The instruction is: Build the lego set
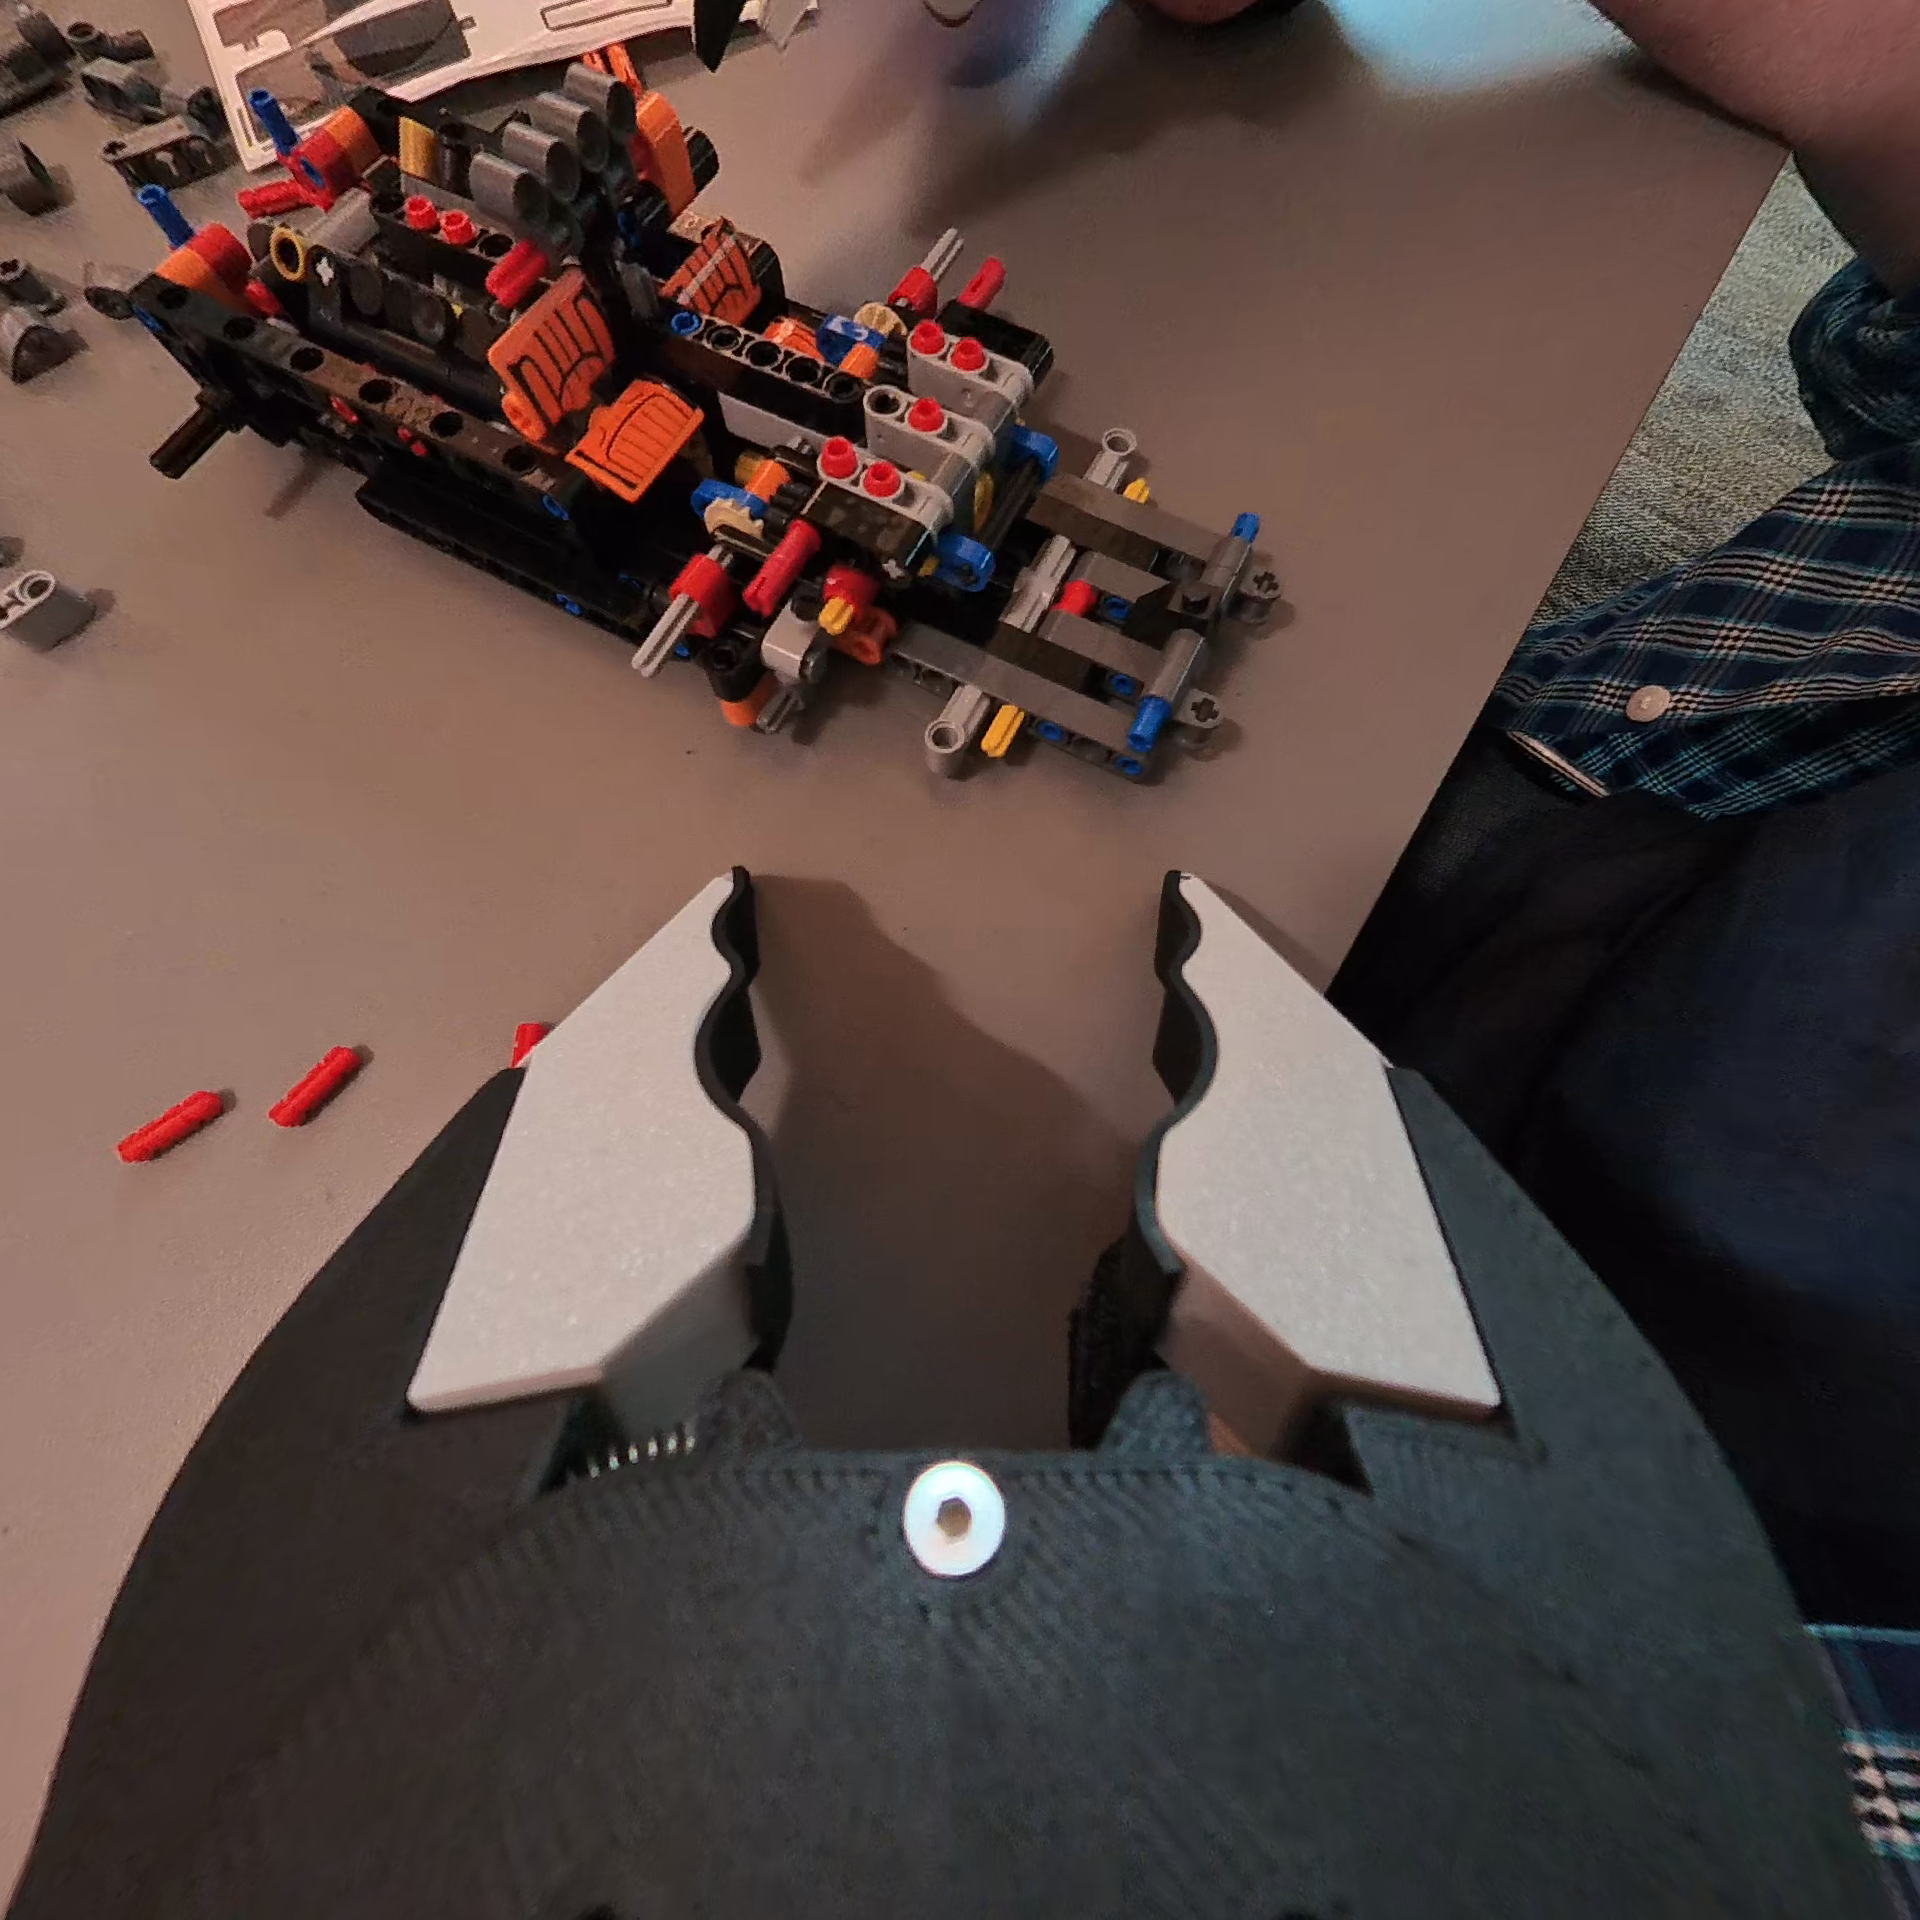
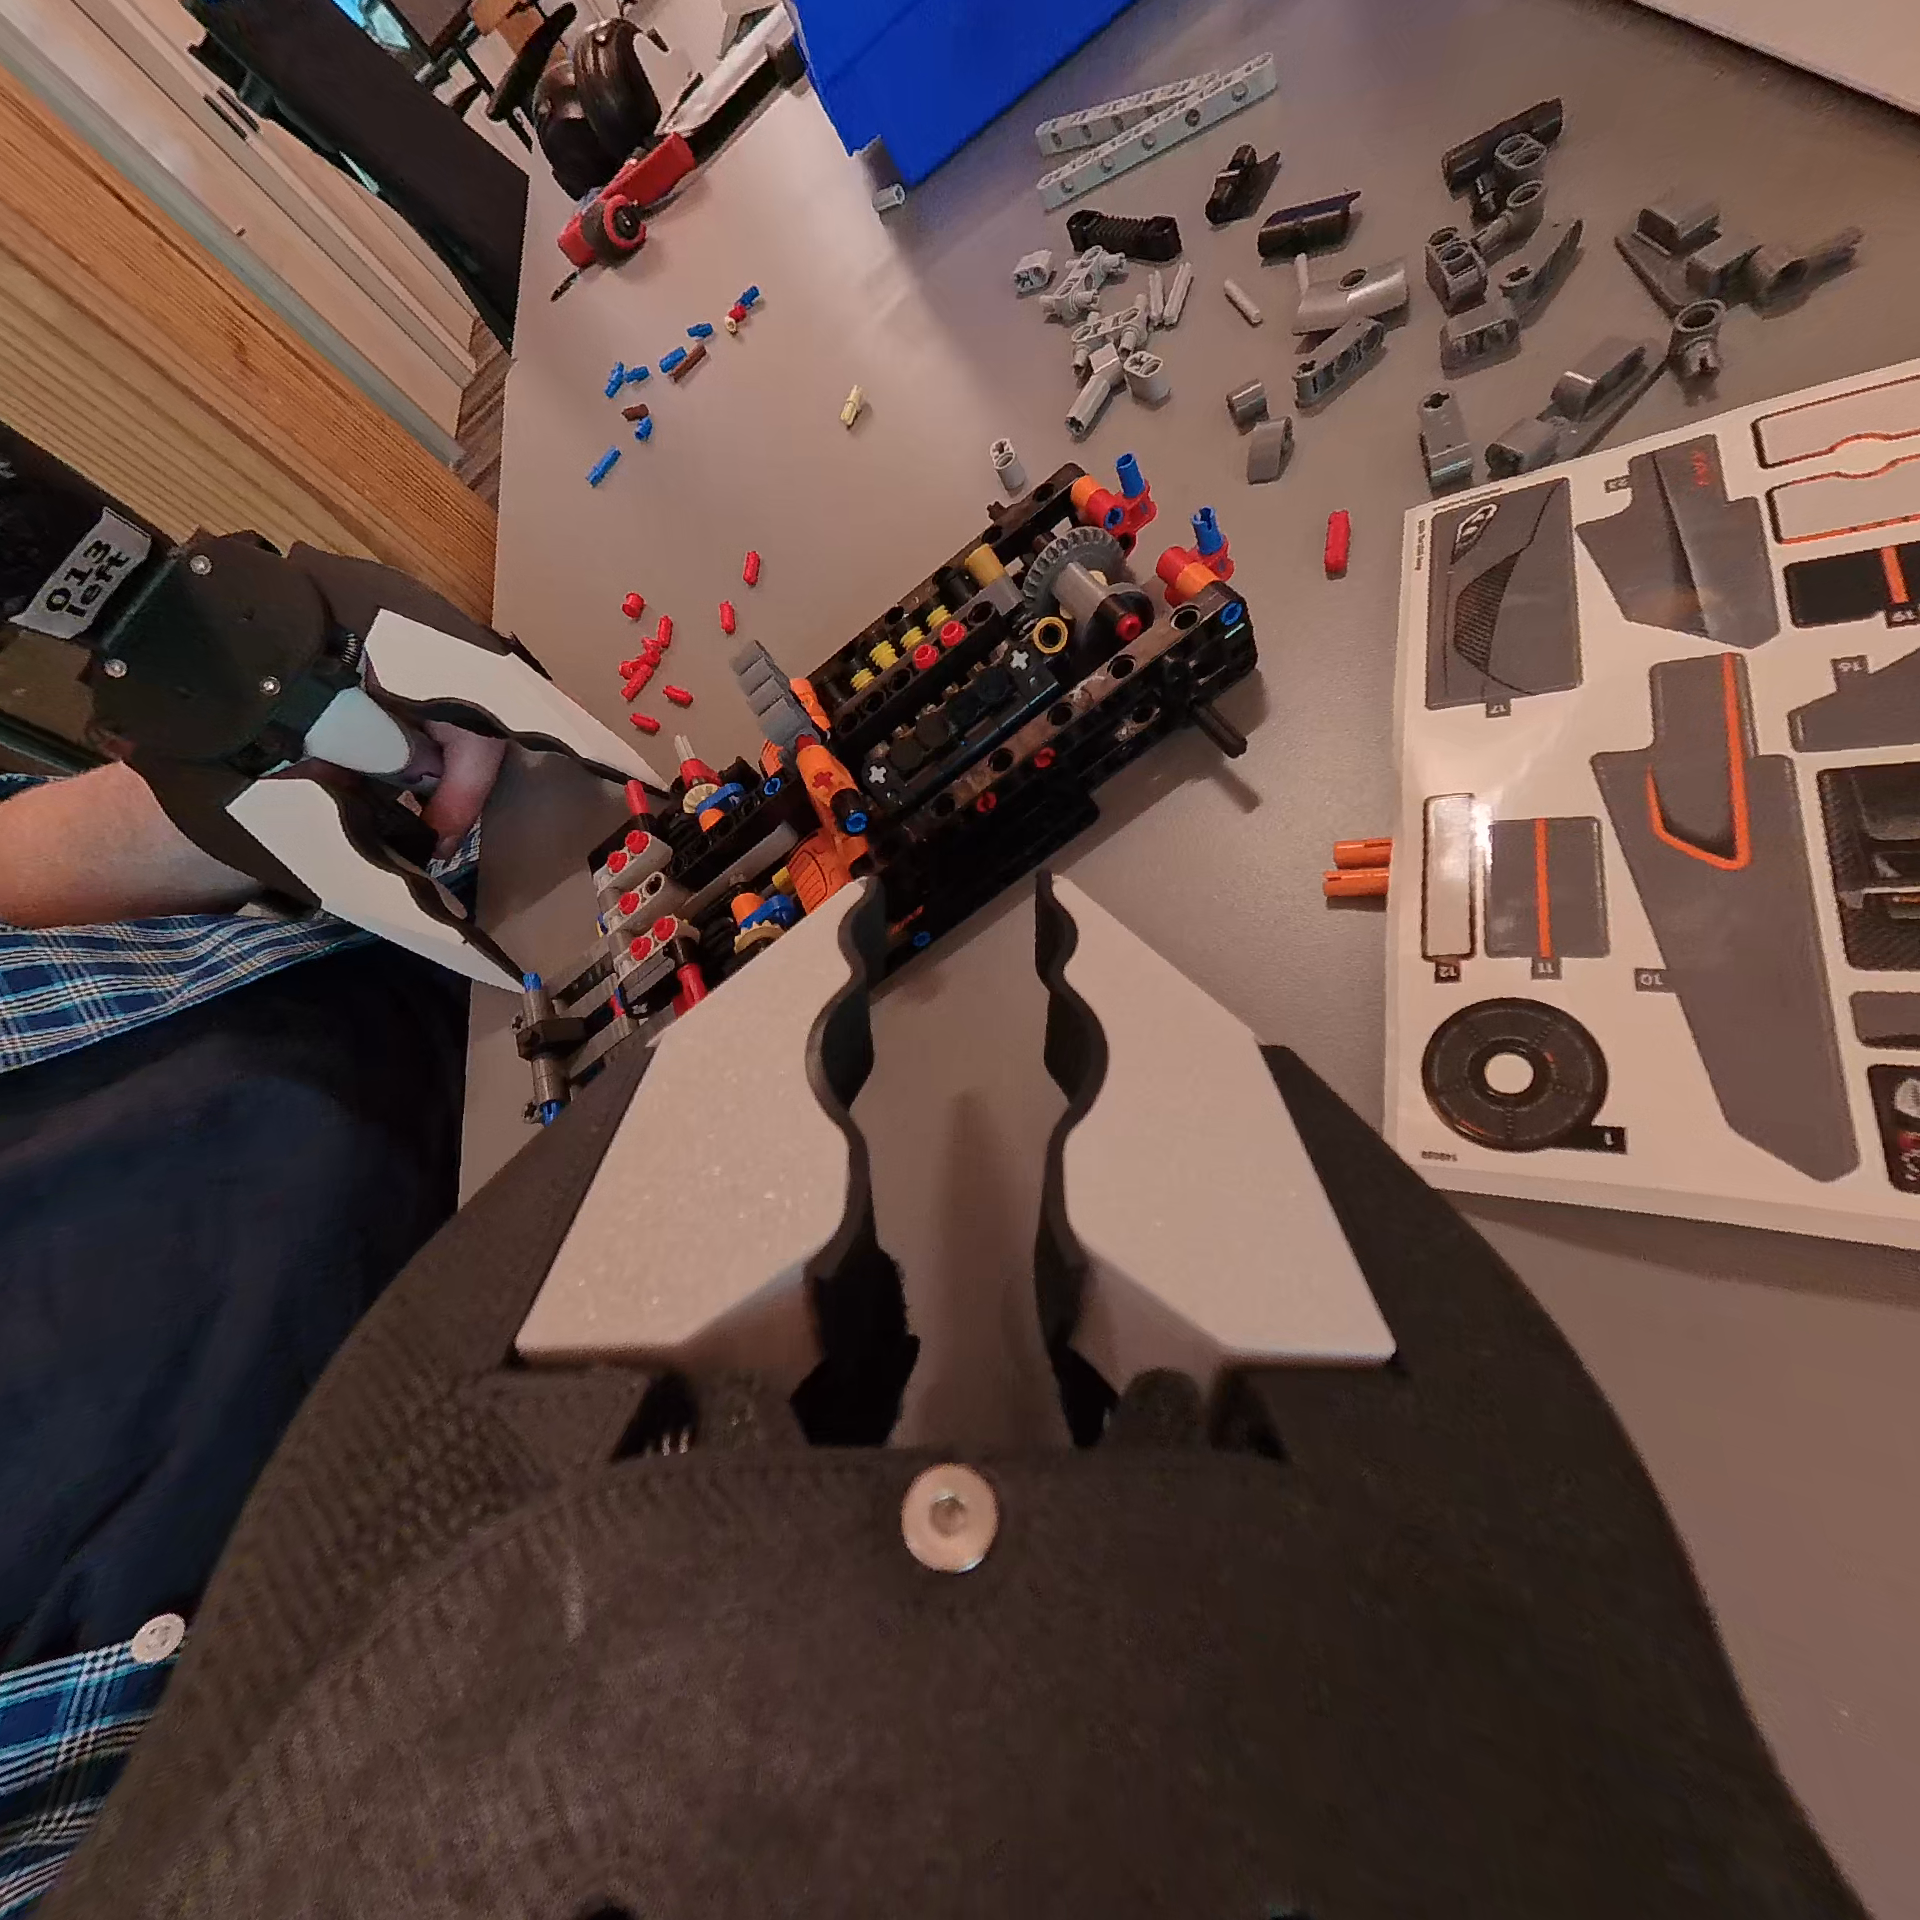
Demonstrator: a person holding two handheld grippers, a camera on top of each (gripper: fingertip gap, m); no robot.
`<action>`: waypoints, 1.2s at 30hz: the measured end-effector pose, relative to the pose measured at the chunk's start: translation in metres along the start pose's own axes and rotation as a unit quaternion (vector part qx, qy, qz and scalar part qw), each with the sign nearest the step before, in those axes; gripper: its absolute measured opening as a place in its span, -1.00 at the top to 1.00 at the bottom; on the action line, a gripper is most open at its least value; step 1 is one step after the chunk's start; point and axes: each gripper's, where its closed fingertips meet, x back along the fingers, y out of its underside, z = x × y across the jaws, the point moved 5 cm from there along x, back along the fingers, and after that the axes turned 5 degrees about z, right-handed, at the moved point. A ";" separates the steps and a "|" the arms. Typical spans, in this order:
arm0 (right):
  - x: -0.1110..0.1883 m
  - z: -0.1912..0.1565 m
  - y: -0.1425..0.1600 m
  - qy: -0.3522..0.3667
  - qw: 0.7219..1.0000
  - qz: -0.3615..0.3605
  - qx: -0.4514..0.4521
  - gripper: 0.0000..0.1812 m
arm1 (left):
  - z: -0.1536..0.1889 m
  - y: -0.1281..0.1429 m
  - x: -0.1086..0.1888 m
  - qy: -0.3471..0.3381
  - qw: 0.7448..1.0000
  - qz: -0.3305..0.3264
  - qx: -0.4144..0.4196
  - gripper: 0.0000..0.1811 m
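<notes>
Grey table (image 1: pixel 1299 312) in an indoor room; wood-panelled wall and a blue box (image 2: pixel 935 73) at the far side. Loose parts scattered across the top.

The left gripper (image 1: pixel 956 883) sits low over bare table near the edge, fingers spread wide, nothing between them. The half-built car frame (image 1: pixel 644 436) lies ahead of it and slightly to the left, flat on the table. Two red pins (image 1: pixel 239 1107) lie to the gripper's left, a third half hidden behind its left finger.

The right gripper (image 2: pixel 956 894) hovers just short of the frame's near side, fingers parted by a narrow gap, empty. Two orange pins (image 2: pixel 1356 868) lie to its right, beside the sticker sheet (image 2: pixel 1662 831). Grey and black pieces (image 2: pixel 1403 301) are spread well beyond the frame.

Risks, as judged:
- Small round pins may roll or squirt out of the wavy pads if pinched off-centre.
- Frame is unheld; pressing a pin in could slide it.
- The frame's front end sits near the table edge and could be nudged off.
</notes>
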 end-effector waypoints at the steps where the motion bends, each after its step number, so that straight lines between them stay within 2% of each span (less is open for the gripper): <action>1: 0.000 0.000 0.000 0.000 1.000 0.000 0.000 0.71 | 0.000 0.000 0.000 0.000 1.000 0.000 0.000 0.15; 10: 0.000 -0.001 0.000 -0.002 1.000 -0.001 0.003 0.70 | -0.001 -0.001 0.000 0.001 1.000 0.002 0.005 0.16; 12: -0.001 -0.003 0.001 0.000 1.000 -0.006 0.013 0.71 | 0.000 -0.002 0.000 0.003 1.000 0.003 0.012 0.07; 13: -0.002 -0.004 0.002 0.001 1.000 -0.010 0.018 0.72 | -0.001 -0.005 0.000 0.001 1.000 0.011 0.023 -0.01; 16: -0.003 -0.005 0.003 0.006 0.999 -0.018 0.028 0.72 | 0.004 -0.019 0.001 0.017 0.998 0.049 0.031 -0.01; 17: -0.003 -0.005 0.004 0.006 0.999 -0.019 0.030 0.72 | 0.001 -0.023 0.002 0.004 0.999 0.050 0.020 -0.01; 20: -0.003 -0.006 0.004 0.007 0.999 -0.018 0.031 0.73 | -0.015 -0.038 0.011 -0.012 0.998 0.063 0.006 0.07; 24: -0.003 -0.007 0.006 0.011 0.999 -0.021 0.038 0.73 | -0.044 -0.054 0.018 -0.004 0.998 0.068 -0.010 0.29; 30: 0.000 -0.010 0.004 0.001 0.999 -0.010 0.041 0.74 | -0.076 -0.057 0.003 0.034 0.997 0.041 -0.053 0.54; 36: 0.003 -0.008 0.001 -0.040 0.999 0.006 0.003 0.74 | -0.089 -0.057 -0.012 0.074 0.990 0.039 -0.114 0.59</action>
